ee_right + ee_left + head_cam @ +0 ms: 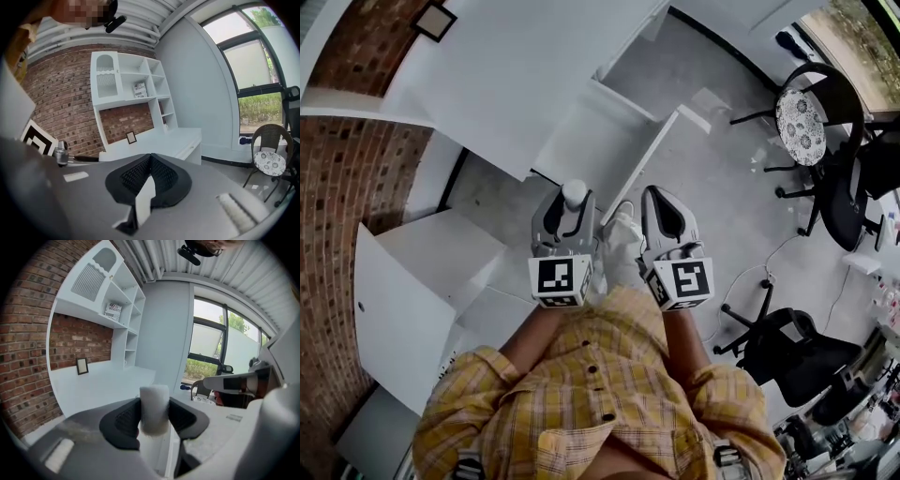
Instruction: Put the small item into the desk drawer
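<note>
Head view: the left gripper [573, 208] is hovering before the white flat-topped desk [525, 75], whose white drawer [592, 131] seems pulled out. Left gripper view: its jaws are clenching the small white cylinder [154, 406], short of the desk. Right gripper view: the right gripper [149, 161] is facing the desk, jaws pressed together, empty.

The left tool [154, 420] is matt grey plastic with black ribbed pads [125, 420]. The small item [154, 401] between them looks soft, fuzzy, white. Beyond it, a smooth matt white counter [103, 385] and rough brick wall [28, 357].
</note>
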Available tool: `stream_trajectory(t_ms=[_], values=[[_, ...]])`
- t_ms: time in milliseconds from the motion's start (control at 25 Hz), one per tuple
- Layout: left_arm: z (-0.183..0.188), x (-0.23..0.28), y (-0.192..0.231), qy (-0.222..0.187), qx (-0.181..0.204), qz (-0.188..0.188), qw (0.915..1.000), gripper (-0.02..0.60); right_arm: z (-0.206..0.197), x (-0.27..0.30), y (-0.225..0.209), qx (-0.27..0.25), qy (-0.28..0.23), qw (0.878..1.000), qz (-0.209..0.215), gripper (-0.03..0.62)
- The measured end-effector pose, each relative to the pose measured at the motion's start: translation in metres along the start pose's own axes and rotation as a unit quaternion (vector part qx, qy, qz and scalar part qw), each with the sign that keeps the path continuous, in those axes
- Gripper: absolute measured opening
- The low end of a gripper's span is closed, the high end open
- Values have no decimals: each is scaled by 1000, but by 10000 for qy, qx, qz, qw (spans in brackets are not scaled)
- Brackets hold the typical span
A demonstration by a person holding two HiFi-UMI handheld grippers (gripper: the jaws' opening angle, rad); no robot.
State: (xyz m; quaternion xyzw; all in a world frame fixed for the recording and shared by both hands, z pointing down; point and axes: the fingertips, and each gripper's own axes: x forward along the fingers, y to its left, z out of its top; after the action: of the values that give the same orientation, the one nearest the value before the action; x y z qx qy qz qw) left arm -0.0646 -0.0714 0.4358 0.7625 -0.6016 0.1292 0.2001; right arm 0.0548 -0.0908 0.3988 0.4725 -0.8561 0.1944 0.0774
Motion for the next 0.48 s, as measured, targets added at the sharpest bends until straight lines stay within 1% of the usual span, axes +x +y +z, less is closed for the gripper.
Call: stream_trajectory(t_ms=[480], values=[[-33,50,7,510,-238,118,9983,184,-35,32,-24,122,487,9986,141,0]])
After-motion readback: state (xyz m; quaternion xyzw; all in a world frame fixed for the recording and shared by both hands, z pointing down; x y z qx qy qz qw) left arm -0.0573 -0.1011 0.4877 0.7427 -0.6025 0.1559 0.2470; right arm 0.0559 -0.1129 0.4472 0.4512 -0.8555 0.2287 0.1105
